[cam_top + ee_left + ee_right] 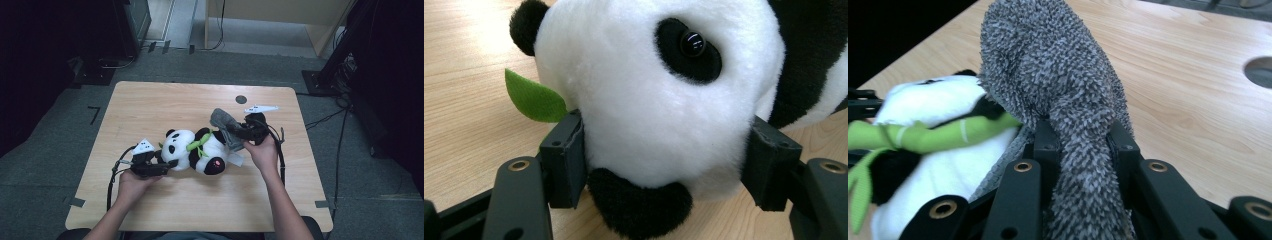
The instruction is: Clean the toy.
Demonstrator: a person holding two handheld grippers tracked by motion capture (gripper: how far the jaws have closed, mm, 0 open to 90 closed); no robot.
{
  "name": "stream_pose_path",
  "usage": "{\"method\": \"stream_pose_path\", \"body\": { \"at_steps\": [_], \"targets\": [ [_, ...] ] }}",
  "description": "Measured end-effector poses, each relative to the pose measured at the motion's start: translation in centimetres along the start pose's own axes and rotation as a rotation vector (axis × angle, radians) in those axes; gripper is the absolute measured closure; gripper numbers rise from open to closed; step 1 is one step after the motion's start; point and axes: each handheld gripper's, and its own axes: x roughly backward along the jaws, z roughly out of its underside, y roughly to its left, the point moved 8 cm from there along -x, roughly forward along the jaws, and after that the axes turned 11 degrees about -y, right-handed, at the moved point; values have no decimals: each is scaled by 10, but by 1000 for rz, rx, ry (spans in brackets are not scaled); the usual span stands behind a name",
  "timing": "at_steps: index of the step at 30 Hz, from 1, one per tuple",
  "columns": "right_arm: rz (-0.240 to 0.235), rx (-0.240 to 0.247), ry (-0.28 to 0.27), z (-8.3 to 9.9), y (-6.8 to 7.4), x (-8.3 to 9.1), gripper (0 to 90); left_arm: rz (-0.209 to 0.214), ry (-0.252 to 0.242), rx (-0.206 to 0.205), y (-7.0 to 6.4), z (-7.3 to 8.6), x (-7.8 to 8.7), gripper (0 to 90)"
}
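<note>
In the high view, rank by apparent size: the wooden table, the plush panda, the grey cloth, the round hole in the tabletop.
1. wooden table
2. plush panda
3. grey cloth, partly hidden by the right gripper, so its rank is only likely
4. round hole

No text, label, brand, number or sign can be read in these pictures. A small white tag lies on the table just beside the panda toy, toward the near right part of the table, but it is too small to tell if anything is printed on it.
</note>
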Motion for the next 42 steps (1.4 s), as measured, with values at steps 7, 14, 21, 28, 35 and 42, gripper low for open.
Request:
{"method": "stream_pose_path", "body": {
  "at_steps": [7, 14, 21, 28, 35, 42],
  "targets": [
    [102, -1, 43, 2, -22, 10, 741, 5, -2, -7, 0, 0, 0, 309],
    [-4, 77, -47, -41, 30, 24, 741, 9, -22, -15, -1, 0, 1, 309],
    [-199, 143, -14, -56, 107, -8, 740, 12, -21, -22, -1, 1, 1, 309],
    [-312, 124, 118, -25, 139, -50, 741, 8, -16, -22, 0, 1, 1, 313],
    [-211, 93, 141, -2, 100, -63, 740, -6, 2, 3, 0, 1, 1, 340],
    [-135, 160, 160, -4, 85, -62, 742, -8, 2, 15, -1, 0, 1, 344]
  ]
}}
